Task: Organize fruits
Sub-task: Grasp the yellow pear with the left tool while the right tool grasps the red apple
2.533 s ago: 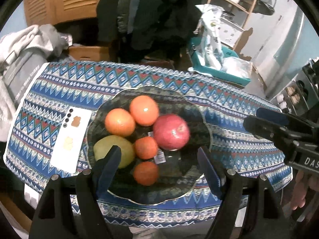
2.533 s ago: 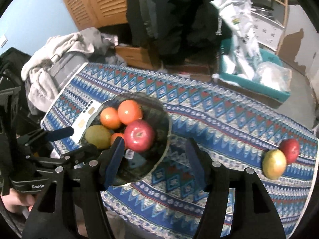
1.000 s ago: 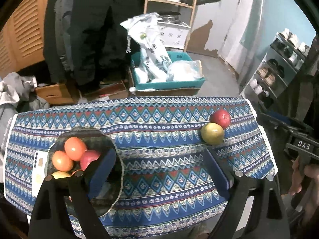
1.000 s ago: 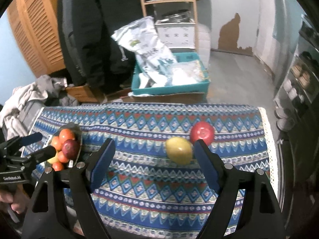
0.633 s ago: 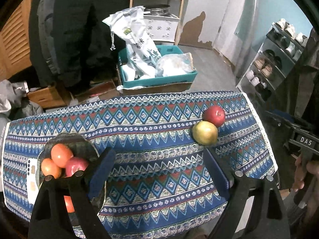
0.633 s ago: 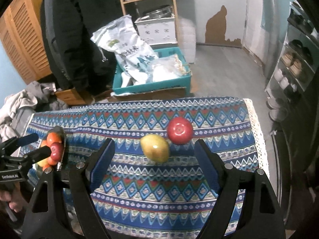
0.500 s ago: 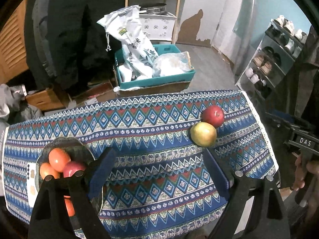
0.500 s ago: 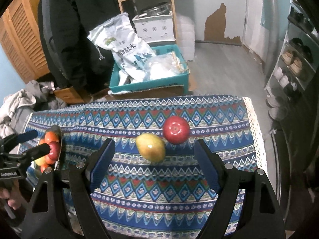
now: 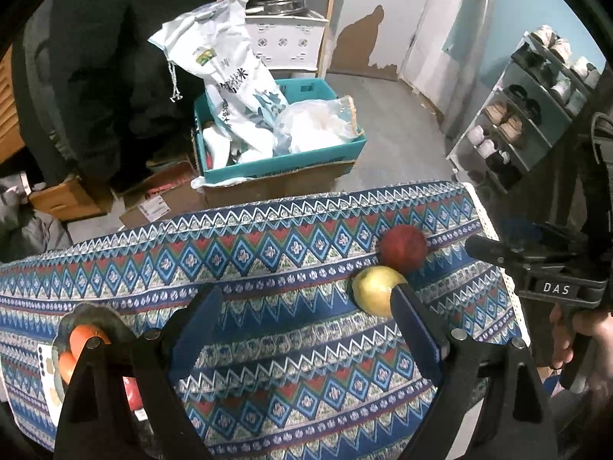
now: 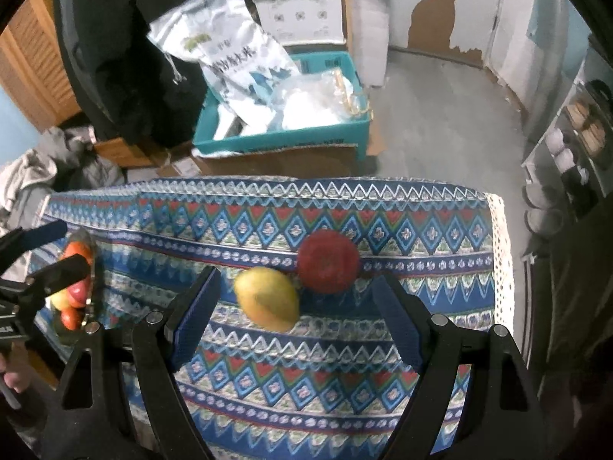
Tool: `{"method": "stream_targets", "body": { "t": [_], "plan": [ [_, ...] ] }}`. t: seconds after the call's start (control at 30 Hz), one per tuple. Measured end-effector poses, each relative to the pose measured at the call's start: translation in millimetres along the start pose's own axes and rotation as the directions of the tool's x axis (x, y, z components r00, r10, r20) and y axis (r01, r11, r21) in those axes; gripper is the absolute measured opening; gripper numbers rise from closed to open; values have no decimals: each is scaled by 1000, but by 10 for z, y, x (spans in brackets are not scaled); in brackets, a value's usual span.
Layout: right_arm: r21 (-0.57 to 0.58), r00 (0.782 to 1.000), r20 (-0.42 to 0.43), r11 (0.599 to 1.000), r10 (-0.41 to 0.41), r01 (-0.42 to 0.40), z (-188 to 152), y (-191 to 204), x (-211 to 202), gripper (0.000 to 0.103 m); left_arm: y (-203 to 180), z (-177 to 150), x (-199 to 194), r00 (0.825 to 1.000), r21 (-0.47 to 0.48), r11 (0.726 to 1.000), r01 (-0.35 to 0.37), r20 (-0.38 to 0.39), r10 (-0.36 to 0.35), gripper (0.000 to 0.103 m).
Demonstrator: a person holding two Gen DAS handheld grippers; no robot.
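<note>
Attention has shifted from the fruit bowl (image 10: 92,268) to two loose fruits: right gripper (image 10: 295,303), jaws spread and empty, now frames the yellow apple (image 10: 266,299) beside the red apple (image 10: 328,266) (touching). Left gripper (image 9: 302,326) likewise gapes, empty.

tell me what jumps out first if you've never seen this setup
The blue patterned tablecloth fills both views. A red apple and a yellow-green apple sit touching near its right end, framed by the open right gripper. At the far left, a dark bowl holds oranges and other fruit.
</note>
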State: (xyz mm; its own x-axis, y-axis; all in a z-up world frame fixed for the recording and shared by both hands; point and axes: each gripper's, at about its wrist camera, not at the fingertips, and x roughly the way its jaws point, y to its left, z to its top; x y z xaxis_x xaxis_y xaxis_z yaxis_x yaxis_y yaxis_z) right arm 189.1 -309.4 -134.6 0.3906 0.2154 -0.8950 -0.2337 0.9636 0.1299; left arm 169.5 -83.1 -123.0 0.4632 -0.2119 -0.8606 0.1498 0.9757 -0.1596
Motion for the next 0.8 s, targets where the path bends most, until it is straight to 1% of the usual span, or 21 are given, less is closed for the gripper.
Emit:
{"method": "stream_targets", "body": {
  "t": [0.17,0.27,0.4,0.5,0.63,0.8],
  "plan": [
    [26,998,-61,1000,14,-12,90,-129,395,82,44,115,366,999,-25,1000,9,-51,-10,91],
    [29,995,-96,1000,3,-1,108,-175,629,82,35,130,619,997,-8,1000,-4,-73,3,91],
    [52,990,-142,999,1,6,73,-252,946,82,31,99,888,995,9,1000,-4,-105,5,91],
    [61,987,-159,998,0,10,55,-274,1106,82,28,54,1062,992,5,1000,6,-129,-5,91],
    [50,982,-186,998,-22,31,38,-271,1278,82,14,35,1250,987,-2,1000,11,-161,-11,91],
    [48,979,-200,998,-37,48,38,-293,1428,82,7,41,1367,984,-24,999,29,-174,-33,91]
  ]
}}
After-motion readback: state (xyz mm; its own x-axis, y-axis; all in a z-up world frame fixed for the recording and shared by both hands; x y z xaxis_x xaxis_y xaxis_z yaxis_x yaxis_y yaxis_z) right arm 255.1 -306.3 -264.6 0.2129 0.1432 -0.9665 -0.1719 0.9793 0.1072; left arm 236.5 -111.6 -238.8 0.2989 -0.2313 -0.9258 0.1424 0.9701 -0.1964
